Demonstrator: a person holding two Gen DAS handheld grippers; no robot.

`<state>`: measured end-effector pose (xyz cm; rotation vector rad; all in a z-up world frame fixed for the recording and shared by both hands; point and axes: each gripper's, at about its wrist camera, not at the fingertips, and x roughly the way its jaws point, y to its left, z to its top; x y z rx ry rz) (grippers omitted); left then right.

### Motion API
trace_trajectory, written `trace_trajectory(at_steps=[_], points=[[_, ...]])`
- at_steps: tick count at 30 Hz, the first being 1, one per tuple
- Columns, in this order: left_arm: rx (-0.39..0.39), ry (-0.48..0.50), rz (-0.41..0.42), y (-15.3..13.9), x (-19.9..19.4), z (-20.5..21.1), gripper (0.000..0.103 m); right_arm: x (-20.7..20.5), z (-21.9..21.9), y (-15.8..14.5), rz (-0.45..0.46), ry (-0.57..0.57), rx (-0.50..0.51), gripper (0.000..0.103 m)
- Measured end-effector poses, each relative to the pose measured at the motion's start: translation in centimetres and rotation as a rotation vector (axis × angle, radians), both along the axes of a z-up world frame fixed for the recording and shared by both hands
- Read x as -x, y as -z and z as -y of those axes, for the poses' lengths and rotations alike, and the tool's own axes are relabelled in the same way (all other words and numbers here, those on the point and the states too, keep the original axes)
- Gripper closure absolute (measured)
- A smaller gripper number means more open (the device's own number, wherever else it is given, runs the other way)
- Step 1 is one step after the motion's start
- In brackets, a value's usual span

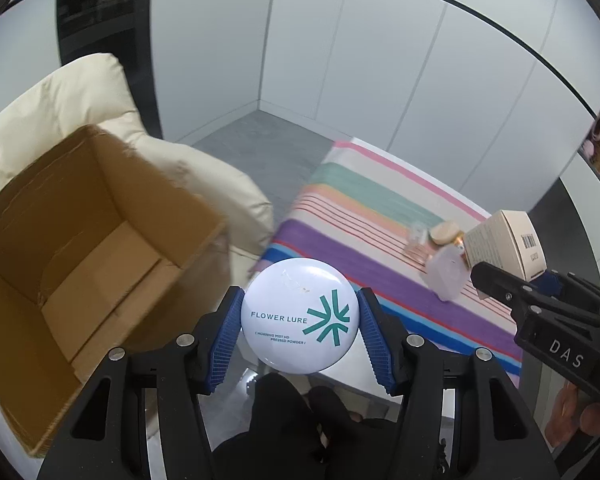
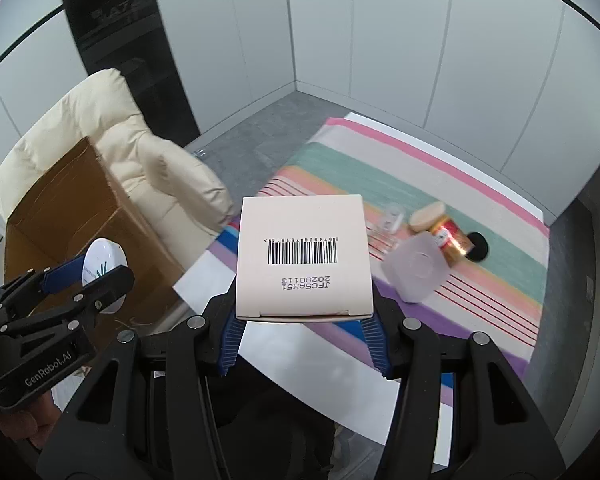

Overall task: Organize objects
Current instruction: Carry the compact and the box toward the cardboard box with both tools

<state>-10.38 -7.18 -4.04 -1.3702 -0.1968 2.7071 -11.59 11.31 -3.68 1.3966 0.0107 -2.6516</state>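
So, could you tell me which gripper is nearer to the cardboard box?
Left. The left gripper, shut on the compact, is right beside the cardboard box. The right gripper, holding the carton, is farther away, over the table edge.

1. Cardboard box (image 1: 80, 264) open at the top, interior bare, so entry from above is free. Its near wall rises between the left claw (image 1: 300, 320) and the cavity.
2. Cream armchair (image 2: 112, 152) backs the box, blocking its far side.
3. Desk (image 2: 284, 368): the striped cloth (image 2: 452, 184) is free on its far half.
4. Cluster near the cloth's right side: frosted bottle (image 2: 414, 270), gold jar (image 2: 450, 240), clear glass (image 2: 392, 216), close together.
5. Both claws are loaded: white compact (image 1: 300, 316) left, barcoded carton (image 2: 304, 256) right.
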Motion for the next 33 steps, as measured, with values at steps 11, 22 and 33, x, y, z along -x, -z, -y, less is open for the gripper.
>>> trace_trajectory(at_steps=[11, 22, 33], points=[[-0.012, -0.084, -0.026, -0.6, -1.0, 4.8, 0.045, 0.6, 5.7, 0.0, -0.001, -0.101, -0.001, 0.049], [0.007, -0.186, -0.034, -0.4, -2.8, 9.9, 0.045, 0.8, 11.5, -0.1, -0.003, -0.199, 0.018, 0.049], [0.035, -0.279, -0.022, 0.3, -4.5, 15.4, 0.044, 0.4, 17.7, 0.1, -0.004, -0.309, 0.023, 0.049]])
